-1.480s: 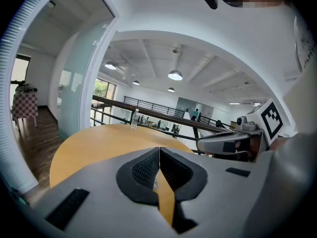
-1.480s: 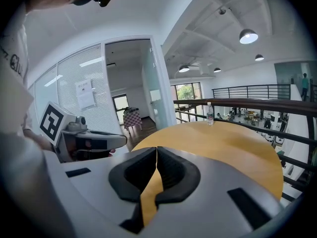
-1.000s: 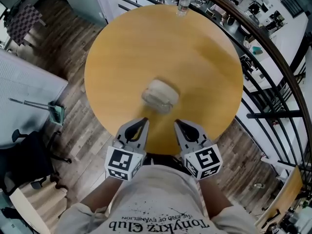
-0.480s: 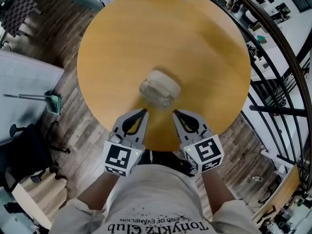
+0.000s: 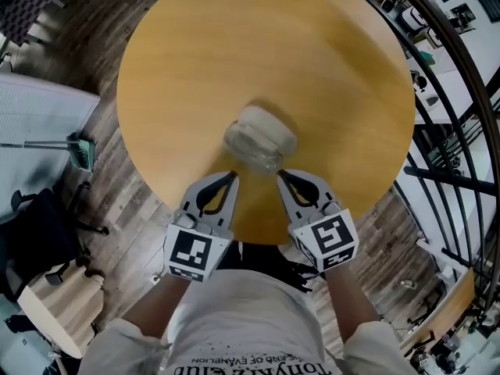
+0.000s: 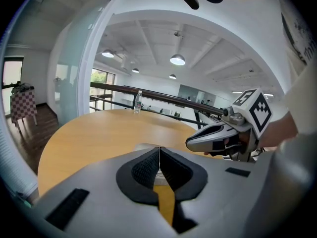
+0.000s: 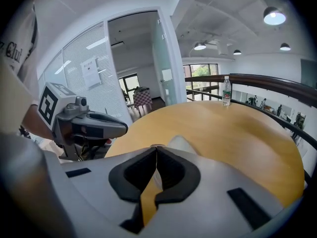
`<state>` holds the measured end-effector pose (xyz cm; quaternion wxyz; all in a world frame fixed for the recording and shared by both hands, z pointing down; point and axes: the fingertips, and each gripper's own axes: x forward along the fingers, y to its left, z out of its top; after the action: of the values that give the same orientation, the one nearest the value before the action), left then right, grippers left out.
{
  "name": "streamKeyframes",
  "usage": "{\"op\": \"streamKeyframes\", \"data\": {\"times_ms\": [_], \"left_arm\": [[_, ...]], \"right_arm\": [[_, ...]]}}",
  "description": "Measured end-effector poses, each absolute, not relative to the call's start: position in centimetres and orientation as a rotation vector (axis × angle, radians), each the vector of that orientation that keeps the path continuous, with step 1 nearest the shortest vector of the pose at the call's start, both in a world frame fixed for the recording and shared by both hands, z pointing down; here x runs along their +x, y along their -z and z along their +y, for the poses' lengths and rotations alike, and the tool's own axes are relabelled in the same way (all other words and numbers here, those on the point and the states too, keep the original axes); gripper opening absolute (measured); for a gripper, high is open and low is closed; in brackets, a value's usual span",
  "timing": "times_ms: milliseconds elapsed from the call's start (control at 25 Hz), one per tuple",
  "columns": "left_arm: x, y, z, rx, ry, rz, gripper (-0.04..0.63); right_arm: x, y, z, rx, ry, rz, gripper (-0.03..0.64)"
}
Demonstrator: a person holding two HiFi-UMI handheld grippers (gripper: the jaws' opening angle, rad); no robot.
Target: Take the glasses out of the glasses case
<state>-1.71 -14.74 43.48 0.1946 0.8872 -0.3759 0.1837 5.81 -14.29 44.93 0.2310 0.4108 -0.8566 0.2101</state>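
Note:
A pale, rounded glasses case [image 5: 259, 137] lies on the round wooden table [image 5: 203, 53], a little nearer to me than its middle. It looks closed and no glasses show. My left gripper [image 5: 232, 176] is shut and empty, its tip just short of the case's near left edge. My right gripper [image 5: 280, 176] is also shut and empty, just short of the case's near right edge. In the right gripper view the case [image 7: 182, 144] peeks over the shut jaws [image 7: 156, 149]. In the left gripper view the shut jaws [image 6: 159, 150] hide most of the case [image 6: 140, 146].
A plastic water bottle [image 7: 227, 97] stands at the table's far edge. A dark curved railing [image 5: 457, 92] runs along the right. A broom and dustpan [image 5: 78, 148] lie on the wooden floor to the left. My torso is right at the table's near edge.
The head view has shifted so the table and case sit lower and larger. Both grippers have edged forward toward the case. Jaws remain shut.

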Motion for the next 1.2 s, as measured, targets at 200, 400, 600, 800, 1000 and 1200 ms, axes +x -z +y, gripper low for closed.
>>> {"op": "streamKeyframes", "data": {"times_ms": [200, 400, 600, 800, 1000, 1200], "left_arm": [[-1.5, -44.6, -15.4, 2.48, -0.521, -1.061, 0.025], [-1.7, -45.4, -16.3, 2.461, -0.513, -1.07, 0.025], [-1.6, -46.5, -16.4, 2.446, -0.523, -1.062, 0.025], [-1.7, -47.8, -16.5, 2.419, -0.527, -1.067, 0.025], [-2.0, -48.2, -16.2, 2.401, -0.524, -1.072, 0.025], [-2.1, -49.1, -16.0, 2.376, -0.533, -1.07, 0.025]], "right_arm": [[6.0, -46.9, -15.1, 1.106, -0.582, -2.347, 0.026], [5.8, -48.7, -15.9, 1.074, -0.579, -2.326, 0.026], [5.7, -50.4, -16.2, 1.04, -0.602, -2.296, 0.026], [5.7, -52.0, -16.6, 1.01, -0.586, -2.275, 0.026], [5.1, -52.8, -16.5, 0.946, -0.558, -2.275, 0.028], [5.0, -54.2, -16.8, 0.891, -0.557, -2.26, 0.048]]}}
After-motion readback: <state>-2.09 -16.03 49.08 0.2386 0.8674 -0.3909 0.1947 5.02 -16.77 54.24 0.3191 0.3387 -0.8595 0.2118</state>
